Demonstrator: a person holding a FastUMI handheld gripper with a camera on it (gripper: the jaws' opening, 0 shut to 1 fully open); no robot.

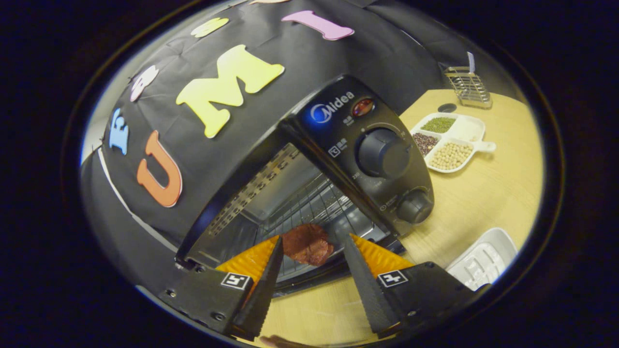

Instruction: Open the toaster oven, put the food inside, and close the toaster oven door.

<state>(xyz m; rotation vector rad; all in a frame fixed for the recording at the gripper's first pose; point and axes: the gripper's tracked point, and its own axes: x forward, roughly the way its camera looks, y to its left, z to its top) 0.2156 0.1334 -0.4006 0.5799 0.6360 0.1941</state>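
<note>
Fingers [309, 251] spread apart, gripping nothing, with the reddish-brown food piece [307, 243] between the tips on the wire rack [309, 203] inside the open toaster oven [338, 159], likely released for baking; door not yet closed.

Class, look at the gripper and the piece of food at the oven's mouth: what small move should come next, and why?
Probably draw the gripper straight back. The food seems to lie on the rack inside the open toaster oven, between the spread fingers, which do not press it. That would free the door for closing.
</note>
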